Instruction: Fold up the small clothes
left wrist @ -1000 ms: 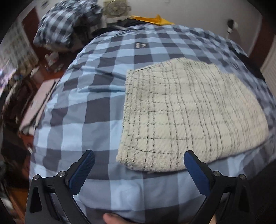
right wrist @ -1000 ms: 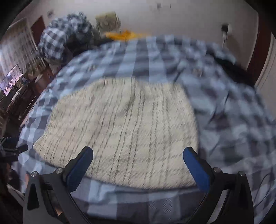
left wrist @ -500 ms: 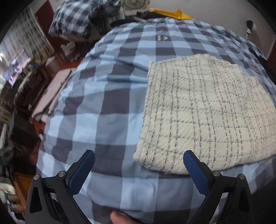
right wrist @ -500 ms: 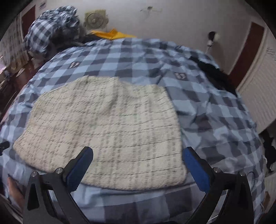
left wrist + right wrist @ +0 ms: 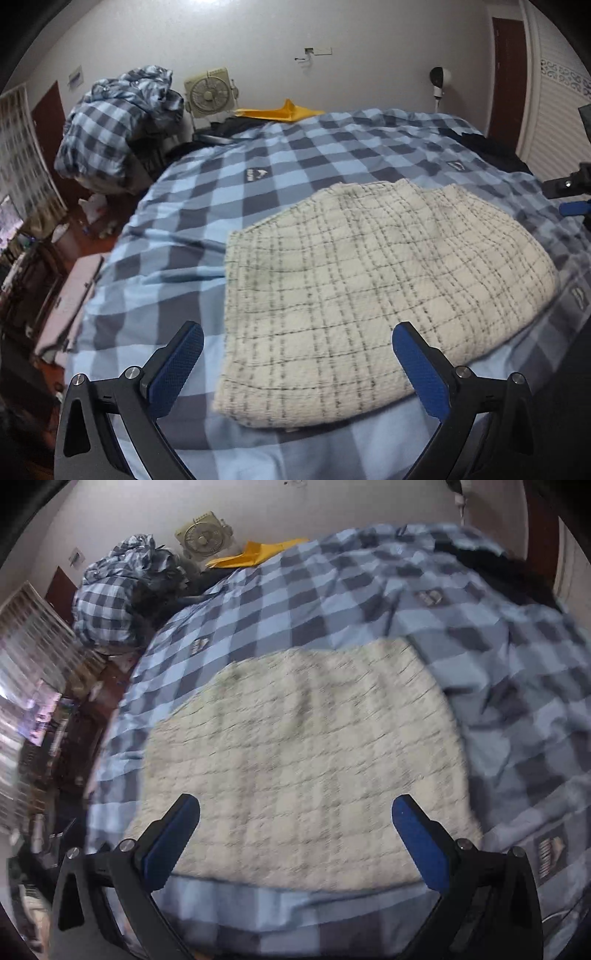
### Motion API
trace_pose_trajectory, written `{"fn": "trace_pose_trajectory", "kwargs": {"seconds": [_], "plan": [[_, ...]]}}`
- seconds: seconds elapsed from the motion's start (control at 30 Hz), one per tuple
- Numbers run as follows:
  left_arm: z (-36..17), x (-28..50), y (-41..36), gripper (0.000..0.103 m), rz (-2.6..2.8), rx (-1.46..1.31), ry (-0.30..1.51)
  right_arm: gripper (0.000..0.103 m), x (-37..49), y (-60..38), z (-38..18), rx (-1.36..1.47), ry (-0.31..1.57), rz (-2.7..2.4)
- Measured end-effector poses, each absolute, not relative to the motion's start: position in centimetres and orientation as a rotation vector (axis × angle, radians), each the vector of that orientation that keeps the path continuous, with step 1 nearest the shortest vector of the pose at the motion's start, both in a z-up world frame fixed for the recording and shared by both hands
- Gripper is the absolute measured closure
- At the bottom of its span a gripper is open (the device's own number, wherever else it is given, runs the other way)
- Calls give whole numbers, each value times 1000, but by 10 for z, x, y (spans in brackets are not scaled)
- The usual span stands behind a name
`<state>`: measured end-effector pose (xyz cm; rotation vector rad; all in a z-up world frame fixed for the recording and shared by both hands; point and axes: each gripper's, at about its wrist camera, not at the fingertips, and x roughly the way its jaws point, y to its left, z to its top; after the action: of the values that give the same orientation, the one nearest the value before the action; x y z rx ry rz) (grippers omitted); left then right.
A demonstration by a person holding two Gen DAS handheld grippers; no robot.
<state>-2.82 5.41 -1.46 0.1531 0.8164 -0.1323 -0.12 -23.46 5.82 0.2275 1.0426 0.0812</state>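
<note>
your bed (image 5: pixel 280 192) has a blue check cover, a fan (image 5: pixel 207 93) by the wall. the cream cloth (image 5: pixel 369 288) lies flat, folded. your left gripper (image 5: pixel 297 354) and right gripper (image 5: pixel 295 827) gape wide, holding nothing.

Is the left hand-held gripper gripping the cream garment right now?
No, the left hand-held gripper is open, its fingers apart above the cream garment.

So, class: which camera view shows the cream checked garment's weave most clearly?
The left wrist view: the cream checked garment lies sharp there, its dark grid lines and left edge distinct. The right wrist view shows the whole garment too, but motion blur smears the pattern.
</note>
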Motion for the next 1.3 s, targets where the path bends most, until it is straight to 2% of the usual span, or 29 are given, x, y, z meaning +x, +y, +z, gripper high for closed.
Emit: {"fn": "trace_pose_trajectory", "kwargs": {"seconds": [0.13,0.23,0.3,0.37,0.53,0.63,0.7,0.77,0.9,1.0,1.1,1.2,1.3], "plan": [[-30,-13,44,0,-31,277,946,1,-5,-233,44,106,1046,34],[-39,-7,42,0,-4,337,978,1,-3,-228,5,125,1205,73],[-43,-5,43,0,-27,327,985,1,3,-221,-9,139,1284,118],[-50,2,40,0,-71,297,1015,1,7,-208,-8,77,1267,124],[-89,19,39,0,-161,249,1172,1,24,-165,-37,62,1353,325],[-121,23,62,0,-46,263,1304,1,38,-161,-64,7,1457,256],[-123,22,90,0,-10,154,1341,1,43,-181,-80,19,1516,116],[-115,21,110,0,97,135,1321,1,43,-214,-72,109,1484,-21],[-97,9,150,0,413,300,1237,1,19,-288,-43,356,1352,-334],[-81,-4,165,0,391,198,1223,1,-5,-312,-25,475,1286,-426],[-70,-18,171,0,233,-48,1242,1,-18,-302,-10,423,1273,-376],[-80,-26,166,0,73,-262,1323,1,-31,-302,-11,409,1307,-341],[-95,-22,166,0,68,-356,1394,1,-39,-321,-13,486,1320,-405]]}}
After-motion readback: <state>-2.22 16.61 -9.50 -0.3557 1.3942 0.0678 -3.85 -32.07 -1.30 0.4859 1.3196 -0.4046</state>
